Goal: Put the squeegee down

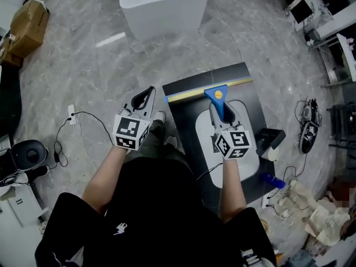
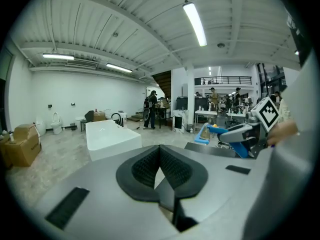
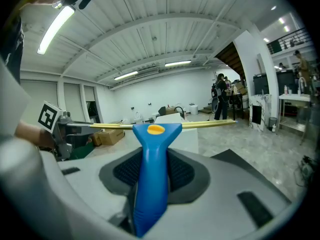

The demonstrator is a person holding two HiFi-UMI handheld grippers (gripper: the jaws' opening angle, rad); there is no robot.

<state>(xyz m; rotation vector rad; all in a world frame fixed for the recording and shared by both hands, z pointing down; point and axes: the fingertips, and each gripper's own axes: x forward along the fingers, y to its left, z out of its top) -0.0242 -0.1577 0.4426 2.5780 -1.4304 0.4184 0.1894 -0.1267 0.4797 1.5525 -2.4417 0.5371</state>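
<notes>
Right gripper [image 1: 221, 111] fingers clench the squeegee [image 3: 150, 169] handle; left gripper [image 1: 149, 91] fingers, at nine o'clock, are pressed together, empty. Released now, the blade could tip off the table's [image 1: 182, 115] twelve-o'clock edge.

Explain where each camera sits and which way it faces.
Head view: on the person's head, looking steeply down at floor; forearms, left claw, right claw show.
Left gripper view: on left claw, looking along its shut jaws toward the white tub.
Right gripper view: on right claw, looking along the gripped squeegee.
Shared: each gripper view shows the other claw.
</notes>
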